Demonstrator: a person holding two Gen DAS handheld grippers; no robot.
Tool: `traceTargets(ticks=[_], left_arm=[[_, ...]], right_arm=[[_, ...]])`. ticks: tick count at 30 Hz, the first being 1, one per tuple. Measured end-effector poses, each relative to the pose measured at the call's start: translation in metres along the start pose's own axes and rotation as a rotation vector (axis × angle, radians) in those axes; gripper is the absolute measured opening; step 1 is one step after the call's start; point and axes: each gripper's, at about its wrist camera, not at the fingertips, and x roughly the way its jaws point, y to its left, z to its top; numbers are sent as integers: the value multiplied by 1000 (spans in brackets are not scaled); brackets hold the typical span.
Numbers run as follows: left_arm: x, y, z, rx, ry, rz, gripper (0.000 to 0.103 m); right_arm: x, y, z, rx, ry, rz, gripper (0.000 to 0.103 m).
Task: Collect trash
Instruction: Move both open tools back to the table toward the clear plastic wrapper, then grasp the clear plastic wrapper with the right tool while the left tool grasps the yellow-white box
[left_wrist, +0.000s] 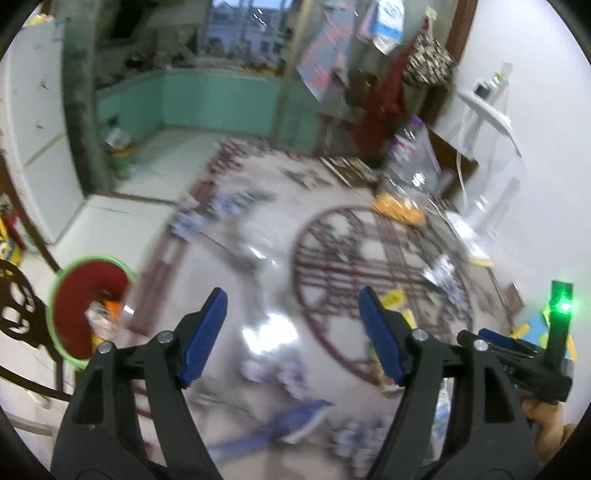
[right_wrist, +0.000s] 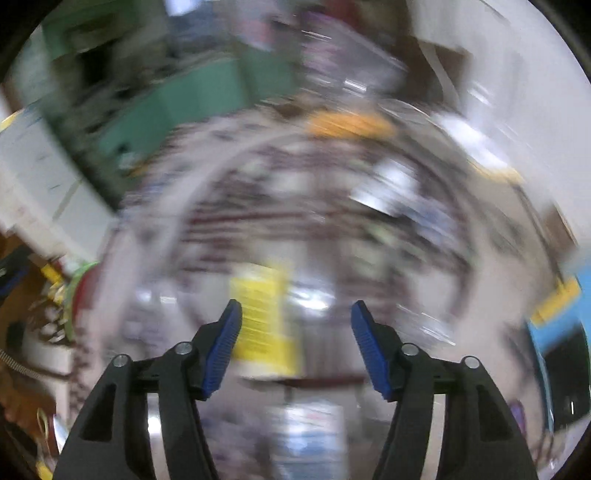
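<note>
several scraps of litter lie scattered over the pale, glossy floor (left_wrist: 207, 266): a yellow printed wrapper (right_wrist: 264, 325) on the floor just ahead of the right hand-held gripper (right_wrist: 295, 345), a flattened blue-and-white packet (left_wrist: 295, 424) near the bottom edge of the left wrist view, crumpled silvery foil (left_wrist: 441, 271) on the round dark-red line pattern (left_wrist: 369, 273) in the floor, and an orange-yellow bag (left_wrist: 397, 206) toward the far wall. everything in the right wrist view is heavily smeared, so finer detail there cannot be told.

the right hand-held gripper hangs over the floor with its blue pads (right_wrist: 225, 347) spread apart and nothing between them. the left hand-held gripper (left_wrist: 291, 332) is likewise spread wide, its blue pads (left_wrist: 205, 336) bare, above a bright glare patch on the floor.

at the left edge of the floor stands a round bin with a red liner and green rim (left_wrist: 86, 302), holding some wrappers, beside a dark ornate metal frame (left_wrist: 18, 314). a clear plastic bag (left_wrist: 417, 155) leans near the right wall, with a white shelf (left_wrist: 487, 110) above it. farther back is a teal-tiled counter (left_wrist: 218, 103).
</note>
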Motion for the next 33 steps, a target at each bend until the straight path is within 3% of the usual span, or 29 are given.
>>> traceTargets(ticks=[3, 6, 14, 15, 17, 20, 21, 29, 33], left_arm=[[21, -23, -11, 9, 59, -33, 71], [38, -45, -17, 31, 110, -55, 71], [74, -92, -27, 118, 190, -81, 75], [79, -96, -29, 131, 203, -83, 75], [91, -106, -32, 157, 233, -87, 75], [110, -118, -36, 184, 274, -95, 75], [114, -120, -37, 189, 284, -98, 75], [166, -146, -57, 249, 397, -106, 75], [182, -144, -61, 231, 437, -100, 75]], right_arm=[[11, -51, -15, 86, 49, -77, 67], [25, -78, -24, 143, 94, -87, 72], [58, -93, -37, 160, 185, -71, 77], [61, -93, -37, 157, 191, -64, 75], [67, -91, -35, 145, 194, -54, 56], [72, -88, -24, 108, 176, -44, 40], [72, -86, -19, 89, 169, -32, 20], [77, -80, 17, 32, 117, -52, 20], [78, -80, 27, 30, 102, -54, 20]])
